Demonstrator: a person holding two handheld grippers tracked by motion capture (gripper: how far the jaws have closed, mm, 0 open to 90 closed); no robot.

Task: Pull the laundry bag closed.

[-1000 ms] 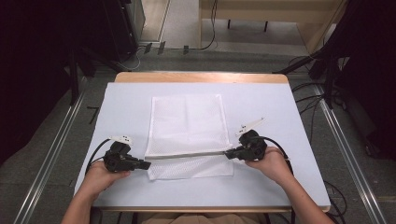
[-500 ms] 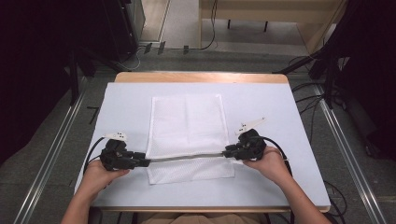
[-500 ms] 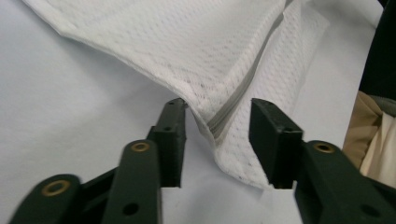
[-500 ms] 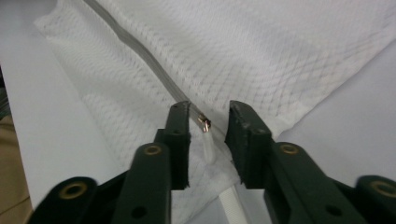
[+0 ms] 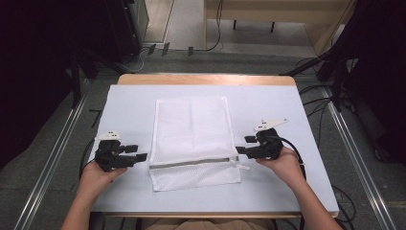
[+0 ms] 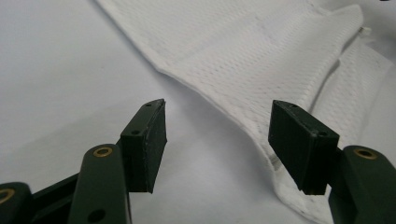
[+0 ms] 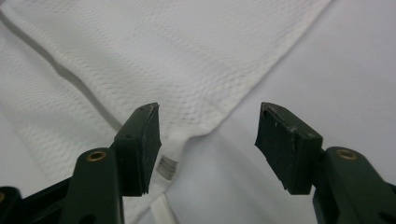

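A white mesh bag (image 5: 191,139) lies flat on the pale table cover (image 5: 129,103), with its grey zipper (image 5: 191,163) running across near the front. My left gripper (image 5: 138,152) sits just off the bag's left edge, its jaws having just been opening. In the left gripper view the left gripper (image 6: 218,112) is open, and the bag's hem (image 6: 261,46) runs under the right-hand pad without being pinched. My right gripper (image 5: 243,144) rests at the bag's right edge, its jaws also just opened. In the right gripper view the right gripper (image 7: 209,116) is open over a corner of the bag (image 7: 163,51).
A wooden table edge (image 5: 206,79) shows at the back. Metal rails (image 5: 52,158) run along the floor on both sides, and cables (image 5: 330,103) lie to the right. Bare cover surrounds the bag.
Both grippers were shut on the ends of the bag's zipper line, pulling it taut. They have opened and let go. The left one has drawn slightly away to the left, and the bag lies loose.
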